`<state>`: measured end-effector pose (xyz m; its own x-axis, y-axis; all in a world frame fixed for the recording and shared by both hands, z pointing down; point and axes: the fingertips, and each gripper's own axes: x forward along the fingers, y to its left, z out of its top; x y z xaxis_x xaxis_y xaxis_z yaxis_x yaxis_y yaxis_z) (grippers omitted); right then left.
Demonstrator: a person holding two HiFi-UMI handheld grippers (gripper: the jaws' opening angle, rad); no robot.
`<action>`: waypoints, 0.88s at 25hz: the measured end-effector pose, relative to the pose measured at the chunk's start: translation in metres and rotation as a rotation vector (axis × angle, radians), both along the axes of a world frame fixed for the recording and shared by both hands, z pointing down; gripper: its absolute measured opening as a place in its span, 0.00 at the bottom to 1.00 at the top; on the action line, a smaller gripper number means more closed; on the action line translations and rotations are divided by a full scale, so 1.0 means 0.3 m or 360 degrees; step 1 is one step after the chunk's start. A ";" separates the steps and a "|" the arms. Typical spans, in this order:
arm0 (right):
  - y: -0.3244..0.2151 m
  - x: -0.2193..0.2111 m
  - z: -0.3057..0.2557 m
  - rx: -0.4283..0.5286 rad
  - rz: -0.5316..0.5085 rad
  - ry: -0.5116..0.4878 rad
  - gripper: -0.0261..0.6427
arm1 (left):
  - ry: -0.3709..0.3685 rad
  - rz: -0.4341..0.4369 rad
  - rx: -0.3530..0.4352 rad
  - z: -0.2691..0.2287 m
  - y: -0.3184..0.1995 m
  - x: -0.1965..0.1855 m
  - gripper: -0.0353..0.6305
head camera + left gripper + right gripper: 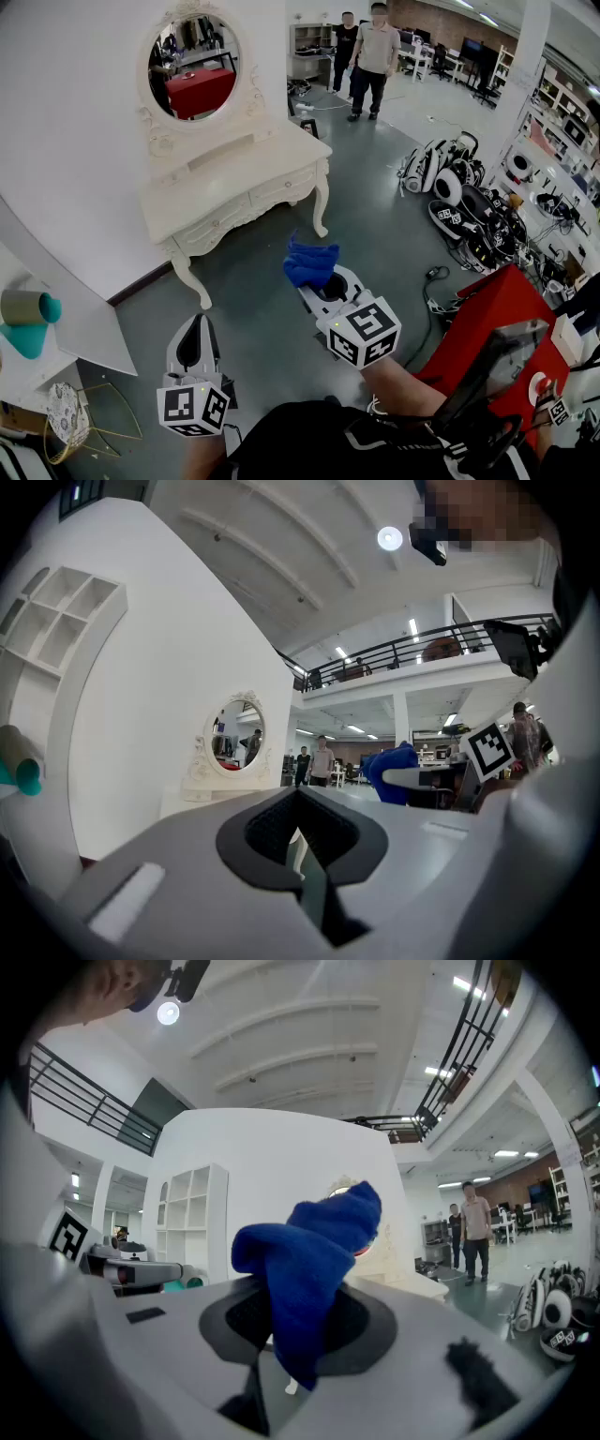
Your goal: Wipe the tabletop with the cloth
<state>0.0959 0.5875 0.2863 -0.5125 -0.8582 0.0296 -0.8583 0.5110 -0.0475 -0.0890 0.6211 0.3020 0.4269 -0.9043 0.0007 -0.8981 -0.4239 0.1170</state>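
Over a grey floor (384,234), the right gripper (323,279) reaches forward, clamped on a bunched blue cloth (310,262), well apart from the white dressing table (246,183) at 11 o'clock. The left gripper (199,323), at 7 o'clock, points ahead with its jaws together on nothing. Two people (375,52) stand at 1 o'clock.

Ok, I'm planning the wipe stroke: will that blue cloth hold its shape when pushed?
Probably not: the blue cloth bunches and folds over the right claw, so it looks floppy. It is likely light too; one pinch holds it up.
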 end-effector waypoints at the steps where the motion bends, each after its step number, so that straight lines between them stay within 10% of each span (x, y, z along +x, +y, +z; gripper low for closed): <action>1: 0.005 -0.003 0.002 -0.0001 0.0000 -0.0003 0.20 | -0.0004 0.0012 -0.0004 0.002 0.006 0.002 0.06; 22: 0.024 -0.161 0.003 -0.0008 -0.0033 -0.0060 0.20 | -0.0034 0.0106 -0.0057 0.051 0.038 -0.124 0.06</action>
